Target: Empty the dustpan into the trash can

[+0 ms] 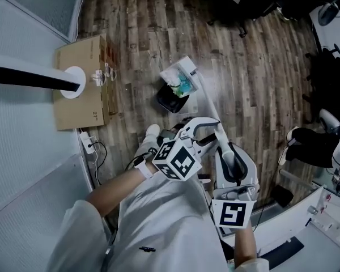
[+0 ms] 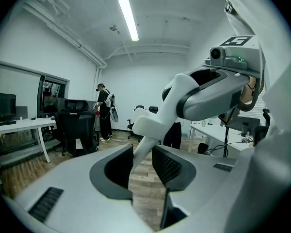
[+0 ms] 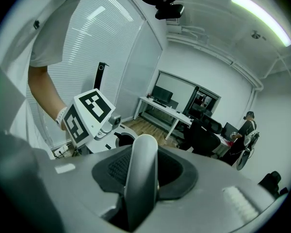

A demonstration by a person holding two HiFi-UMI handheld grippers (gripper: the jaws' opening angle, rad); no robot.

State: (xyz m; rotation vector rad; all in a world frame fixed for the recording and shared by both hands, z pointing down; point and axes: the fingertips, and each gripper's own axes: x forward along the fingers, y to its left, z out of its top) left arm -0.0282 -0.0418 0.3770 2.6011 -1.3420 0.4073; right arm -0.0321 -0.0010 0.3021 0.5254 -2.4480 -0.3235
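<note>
Dustpan: my dustpan (image 1: 178, 72) hangs just over the far rim of the trash can (image 1: 167, 101), at the end of its long pale handle (image 1: 207, 103). It looks tipped toward the can.
Dustpan load: blue-green bits and pale scraps lie in the pan, right at the trash can's edge.
Trash can load: the inside is dark, and I cannot tell what lies in it.
Done: the pan is over the trash can, so I judge the carrying finished.
Left: the pan is not yet empty. I judge it needs a steeper tilt so the scraps slide into the can, and then it has to be lifted clear.
Right gripper: my right gripper (image 3: 140, 171) is clamped on the handle, on my side of the trash can.
Left gripper: the jaws of my left gripper (image 2: 142, 166) stand apart and press on nothing. It sits close beside the handle, also on my side of the trash can.
Around: a cardboard box (image 1: 79, 103) sits on the wooden floor (image 1: 249, 84), well to the left of the trash can.
</note>
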